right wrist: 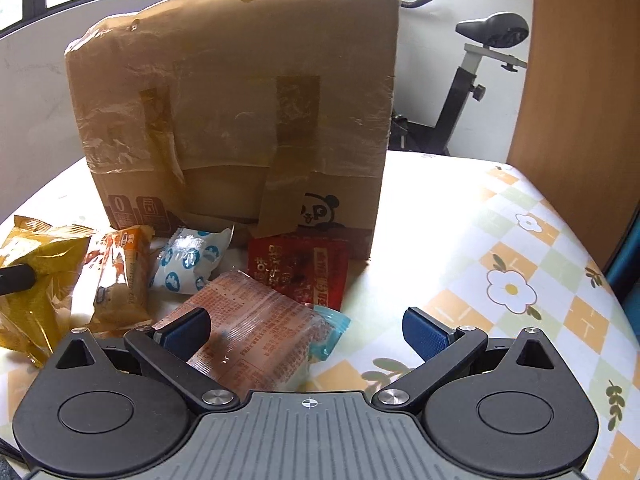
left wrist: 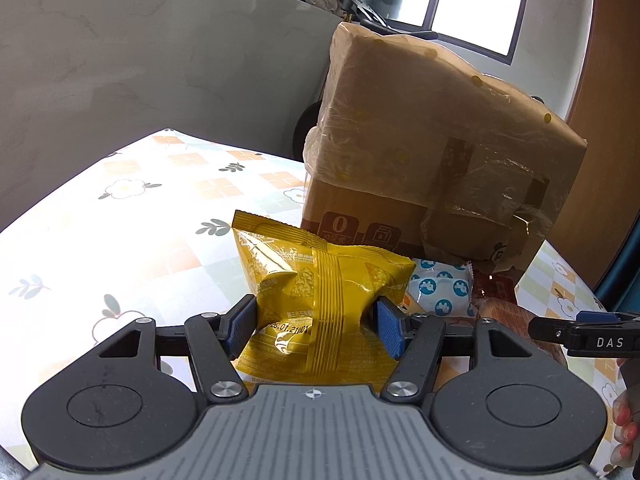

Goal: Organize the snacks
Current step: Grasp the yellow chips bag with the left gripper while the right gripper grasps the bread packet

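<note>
your left gripper (left wrist: 316, 322) is pinching the yellow snack bag (left wrist: 320, 300) at its waist, just above the table (left wrist: 120, 208) and near the cardboard box (left wrist: 420, 152). the puffy, slick film is buckling, so it could be slipping free or bursting under more squeeze. your right gripper (right wrist: 308, 330) is standing wide open, holding nothing, over the clear-wrapped packet (right wrist: 252, 332); closing there risks snagging the neighbouring red sachet (right wrist: 304, 268).

Open right claw (right wrist: 308, 332) over clear orange-printed snack packet (right wrist: 256, 332), before taped cardboard box (right wrist: 236, 112).
</note>
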